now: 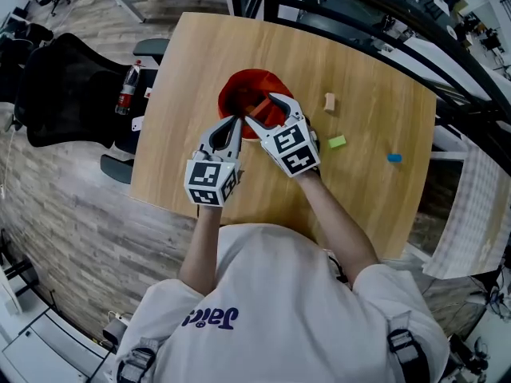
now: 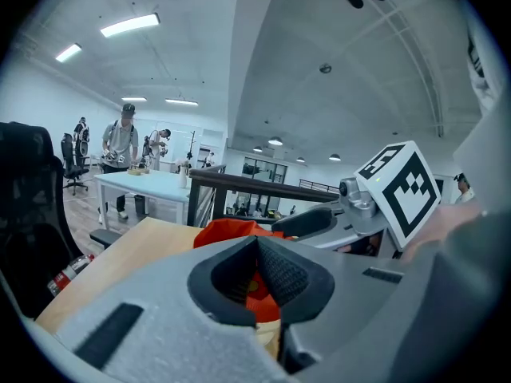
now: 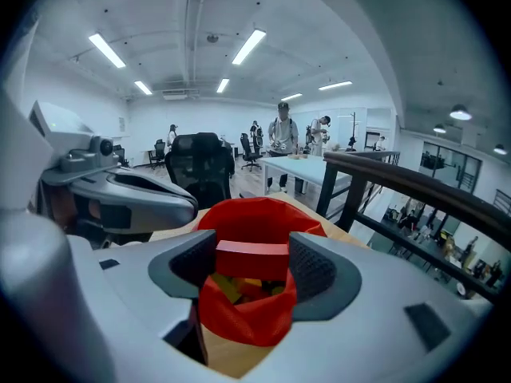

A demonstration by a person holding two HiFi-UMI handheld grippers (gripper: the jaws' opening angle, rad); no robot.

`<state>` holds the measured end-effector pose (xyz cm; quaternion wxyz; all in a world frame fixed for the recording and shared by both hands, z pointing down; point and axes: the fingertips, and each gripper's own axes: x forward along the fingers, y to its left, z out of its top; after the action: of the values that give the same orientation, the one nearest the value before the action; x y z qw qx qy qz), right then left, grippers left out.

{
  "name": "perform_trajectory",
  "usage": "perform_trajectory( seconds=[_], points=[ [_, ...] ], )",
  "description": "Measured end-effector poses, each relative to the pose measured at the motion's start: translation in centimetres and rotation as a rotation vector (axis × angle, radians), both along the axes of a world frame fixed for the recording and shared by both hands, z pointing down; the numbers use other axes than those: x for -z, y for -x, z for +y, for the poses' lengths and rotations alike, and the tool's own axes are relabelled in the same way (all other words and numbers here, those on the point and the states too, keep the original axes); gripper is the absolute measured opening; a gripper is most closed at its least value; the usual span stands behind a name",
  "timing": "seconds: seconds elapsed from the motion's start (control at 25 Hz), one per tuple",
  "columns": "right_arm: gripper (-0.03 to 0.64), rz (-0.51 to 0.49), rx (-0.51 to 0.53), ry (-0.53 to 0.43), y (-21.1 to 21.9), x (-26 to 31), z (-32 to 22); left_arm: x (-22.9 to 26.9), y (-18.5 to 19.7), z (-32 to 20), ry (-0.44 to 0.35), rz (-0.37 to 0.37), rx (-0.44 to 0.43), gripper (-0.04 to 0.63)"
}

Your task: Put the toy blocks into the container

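1. The right gripper (image 1: 260, 107) has its jaws partly closed on one red block (image 3: 252, 259), which spans the gap between the pads, held level.
2. That block hangs straight above the open mouth of the container (image 1: 239, 86), a single soft red tub on the table (image 1: 200, 54).
3. The left gripper (image 1: 237, 121) sits at the container's near-left rim with its jaw tips closed together. Red shows through the gap behind the tips. I cannot tell whether they pinch the rim.
4. Inside the container, the right gripper view shows a few blocks, yellow among them. They are too crowded to count.
5. Three blocks lie loose on the table, all to the right of the container and apart from one another:
   - one tan block (image 1: 329, 101), nearest the container;
   - one green block (image 1: 337, 141), right of it and closer to the person;
   - one blue block (image 1: 394, 157), farthest right.
6. Left of the container, off the table, stand a black chair (image 1: 68, 90) and one bottle (image 1: 128, 88).
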<state>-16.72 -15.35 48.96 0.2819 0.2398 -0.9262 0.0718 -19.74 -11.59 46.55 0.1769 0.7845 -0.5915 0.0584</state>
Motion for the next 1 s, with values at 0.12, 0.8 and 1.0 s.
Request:
perform_trajectory(
  seconds=[0.12, 0.8, 1.0],
  points=[
    [0.282, 0.036, 0.014, 0.008, 0.3, -1.1, 0.0, -0.4, 0.8, 0.3, 0.004, 0.002, 0.020, 0.011],
    [0.282, 0.020, -0.059, 0.014, -4.3, -0.7, 0.1, -0.4, -2.1, 0.3, 0.009, -0.005, -0.029, 0.011],
    [0.282, 0.008, -0.110, 0.008, -9.1, -0.5, 0.5, -0.1, -5.9, -0.3, 0.006, -0.020, -0.110, 0.011]
  ],
)
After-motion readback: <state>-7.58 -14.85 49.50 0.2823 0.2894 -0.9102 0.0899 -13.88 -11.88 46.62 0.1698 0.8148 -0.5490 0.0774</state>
